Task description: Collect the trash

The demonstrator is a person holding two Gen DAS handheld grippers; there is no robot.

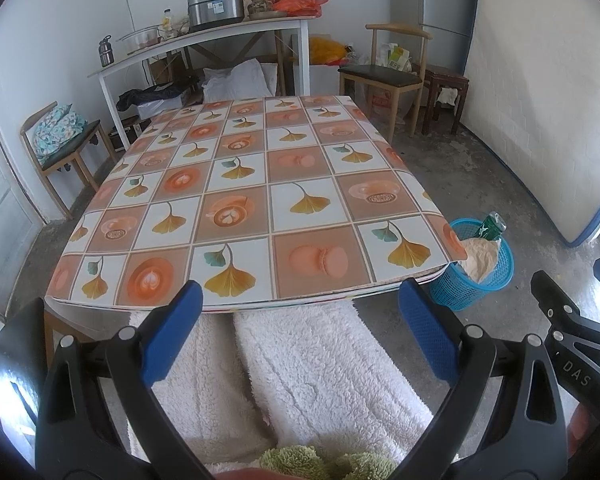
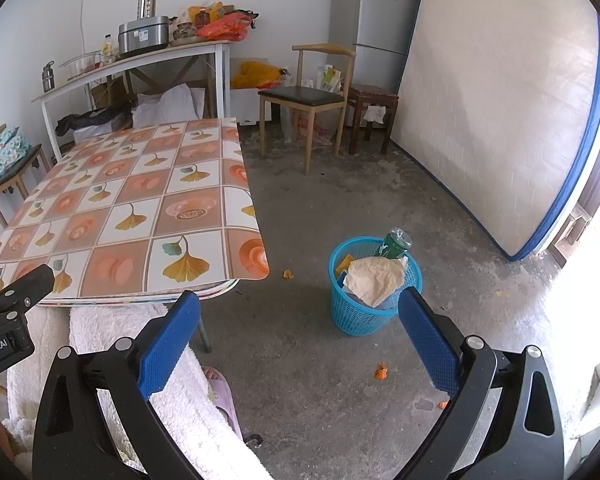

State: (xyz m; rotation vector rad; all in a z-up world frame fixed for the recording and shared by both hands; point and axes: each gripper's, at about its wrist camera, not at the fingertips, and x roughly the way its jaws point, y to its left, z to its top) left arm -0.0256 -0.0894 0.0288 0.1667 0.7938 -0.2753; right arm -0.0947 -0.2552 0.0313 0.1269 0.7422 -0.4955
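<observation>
A blue plastic waste basket (image 2: 374, 314) stands on the floor right of the table; it also shows in the left wrist view (image 1: 496, 276). It holds a green can (image 2: 396, 243), crumpled beige paper (image 2: 376, 276) and a yellow scrap (image 2: 345, 262). The same can (image 1: 490, 226) and paper (image 1: 480, 258) show in the left wrist view. My left gripper (image 1: 300, 304) is open and empty at the table's near edge. My right gripper (image 2: 300, 312) is open and empty above the floor, left of the basket. Small orange scraps (image 2: 381, 372) lie on the floor.
The table (image 1: 260, 184) has a patterned cloth with nothing on it. A person's legs in white fleece (image 1: 300, 368) are below. Chairs (image 2: 308, 96), a side table with kitchenware (image 2: 140, 56), a fridge (image 2: 374, 8) and a leaning mattress (image 2: 500, 112) stand around.
</observation>
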